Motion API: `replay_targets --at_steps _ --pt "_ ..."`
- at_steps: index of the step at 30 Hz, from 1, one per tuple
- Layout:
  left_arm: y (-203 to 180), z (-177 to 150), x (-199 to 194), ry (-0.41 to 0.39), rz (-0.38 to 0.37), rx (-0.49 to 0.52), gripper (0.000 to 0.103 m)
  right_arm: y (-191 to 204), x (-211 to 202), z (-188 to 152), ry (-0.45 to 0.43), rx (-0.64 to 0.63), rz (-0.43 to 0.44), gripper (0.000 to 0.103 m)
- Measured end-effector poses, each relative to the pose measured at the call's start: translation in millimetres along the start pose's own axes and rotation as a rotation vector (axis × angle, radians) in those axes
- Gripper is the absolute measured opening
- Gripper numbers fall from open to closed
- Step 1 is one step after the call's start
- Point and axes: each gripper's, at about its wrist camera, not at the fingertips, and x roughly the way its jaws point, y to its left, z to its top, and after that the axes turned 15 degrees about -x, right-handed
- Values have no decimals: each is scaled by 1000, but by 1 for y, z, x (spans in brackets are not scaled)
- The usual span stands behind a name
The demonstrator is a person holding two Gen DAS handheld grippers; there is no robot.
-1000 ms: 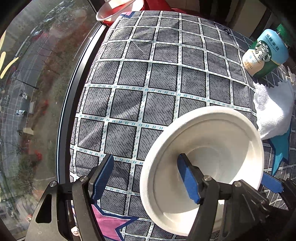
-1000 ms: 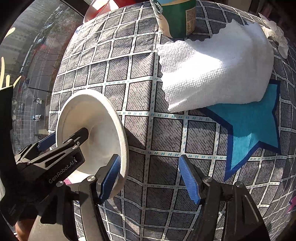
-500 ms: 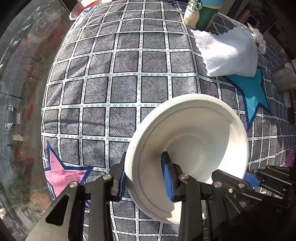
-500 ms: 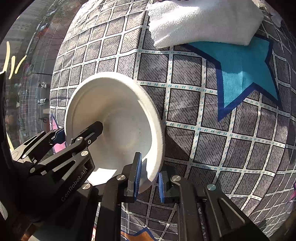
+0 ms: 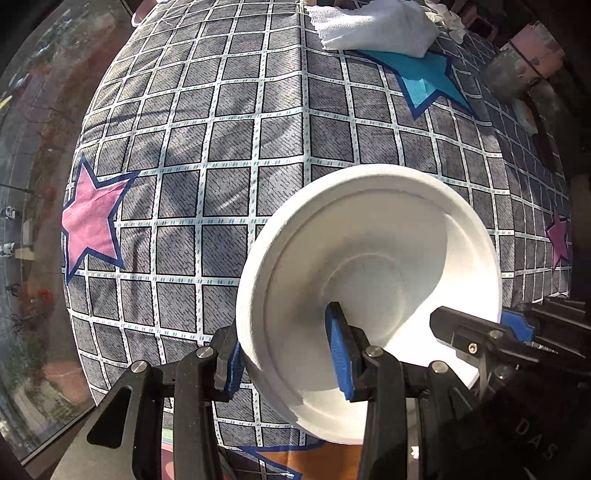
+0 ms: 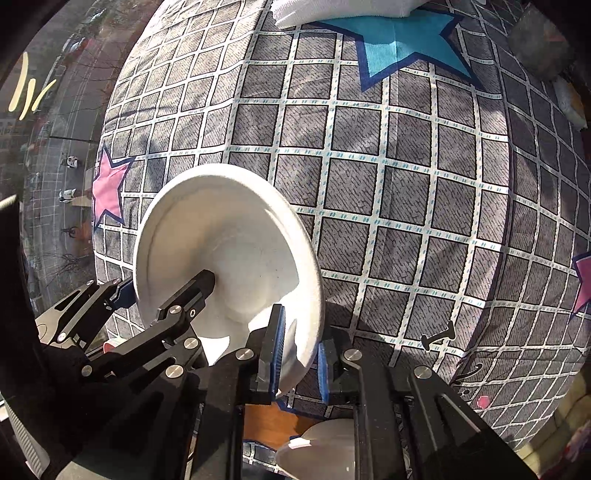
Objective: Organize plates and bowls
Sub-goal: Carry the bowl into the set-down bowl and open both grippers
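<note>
A white bowl (image 5: pixel 388 258) hangs tilted above the checked tablecloth (image 5: pixel 229 155), held by its rim from two sides. My left gripper (image 5: pixel 282 321) straddles the near-left rim, one blue pad outside and one inside against the wall; its jaws are opening slightly with the rim between them. My right gripper (image 6: pixel 301 332) is shut on the opposite rim of the same bowl (image 6: pixel 229 229). Each gripper shows in the other's view: the right gripper (image 5: pixel 480 323) at the bowl's right edge, the left gripper (image 6: pixel 166 286) at its left edge. A second white dish (image 6: pixel 321 450) lies below, partly hidden.
A white towel (image 5: pixel 369 29) lies at the far side beside a teal star patch (image 5: pixel 424 81). A grey pot (image 5: pixel 513 74) stands at the far right. The table's left edge (image 5: pixel 79 332) borders a window over a street. A pink star patch (image 5: pixel 92 221) marks the left.
Both grippers closed onto the bowl's rim and carried it toward the near side of the table. The bottle slid out of view, the towel to the top edge; a pink star appeared.
</note>
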Motion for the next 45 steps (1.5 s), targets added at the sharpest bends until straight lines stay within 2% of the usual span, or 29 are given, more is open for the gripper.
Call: replay_targets --at_steps 3,4,9,11,15,21,24,30,39,42,43,44,45 --pt "2 -18 -20 -30 -23 -9 42 16 -15 -13 -18 -21 -28 18" --pt "5 -24 -28 -43 -32 -7 42 15 -22 -8 -27 -26 -40 18" --pt "6 -42 -67 -94 -79 22 42 26 -51 -49 -71 -39 -92 19" --pt "-4 -32 -75 -108 -92 50 42 26 -61 -67 -91 -13 -98 20" --pt "-14 -56 -86 -110 -112 125 42 22 -73 -104 -114 66 -90 20" --pt "-27 -101 -98 -108 -102 243 42 24 -82 -150 -121 92 -95 20" --pt "-33 -123 -92 -84 -98 278 42 25 -80 -169 -116 68 -114 20" --pt "-56 -158 -69 -17 -55 328 43 6 -57 -203 -46 79 -85 20" --pt "-74 -173 -40 29 -9 288 43 -24 -25 -216 -2 115 -35 20" --pt "-73 -174 -29 42 41 270 53 -28 -15 -215 0 108 -37 20" --pt "-72 -175 -28 37 62 265 63 -29 -14 -214 6 103 -42 20" --pt "-70 -176 -29 27 71 260 69 -29 -13 -215 12 99 -49 26" --pt "-68 -178 -30 16 82 259 70 -31 -13 -216 15 100 -65 34"
